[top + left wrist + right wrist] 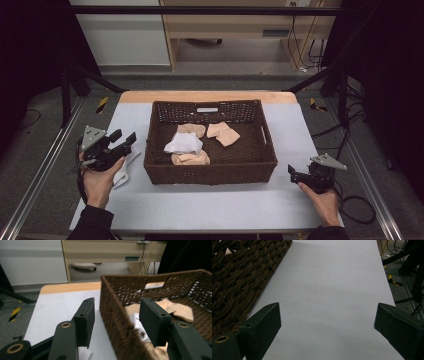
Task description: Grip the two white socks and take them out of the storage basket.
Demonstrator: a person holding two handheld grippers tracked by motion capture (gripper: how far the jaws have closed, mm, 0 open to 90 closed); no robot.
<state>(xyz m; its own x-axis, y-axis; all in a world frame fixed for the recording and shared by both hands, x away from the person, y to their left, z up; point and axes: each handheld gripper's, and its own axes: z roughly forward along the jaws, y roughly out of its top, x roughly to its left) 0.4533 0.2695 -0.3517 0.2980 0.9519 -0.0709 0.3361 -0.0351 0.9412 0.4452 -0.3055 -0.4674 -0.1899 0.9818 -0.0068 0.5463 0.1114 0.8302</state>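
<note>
A brown wicker basket stands in the middle of the white-covered table. Inside lie a white sock and three beige socks. My left gripper hangs above the table just left of the basket, open and with nothing in its jaws. In the left gripper view the left gripper looks over the basket's near wall at the white sock and a beige sock. My right gripper rests right of the basket, open wide over bare table, with the basket's side to its left.
A white piece of cloth lies on the table under my left hand. Black frame bars and metal rails border the table. Cables trail on the floor at the right. A wooden cabinet stands beyond the far edge.
</note>
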